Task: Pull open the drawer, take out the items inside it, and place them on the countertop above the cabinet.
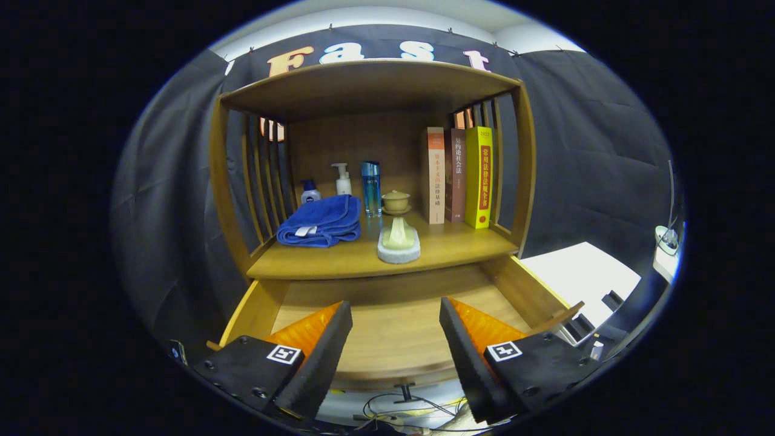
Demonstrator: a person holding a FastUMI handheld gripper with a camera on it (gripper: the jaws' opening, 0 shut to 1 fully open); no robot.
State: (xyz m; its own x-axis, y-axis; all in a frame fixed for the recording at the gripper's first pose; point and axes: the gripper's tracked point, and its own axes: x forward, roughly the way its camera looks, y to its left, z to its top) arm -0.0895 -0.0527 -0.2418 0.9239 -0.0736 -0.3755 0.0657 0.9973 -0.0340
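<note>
Now hovering over the pulled-out drawer (393, 315), gripper (396, 345) spread wide, grasping nothing. Apparently emptied already; soap dish (398, 245) resting above the drawer on the countertop (460, 245).

A staged home corner is sitting inside a booth: black cloth (581, 151) is hanging behind a wooden cabinet (375, 85), whose countertop (448, 245) is carrying books (458, 175), toiletry bottles (343, 179) and a folded towel (321, 221).
</note>
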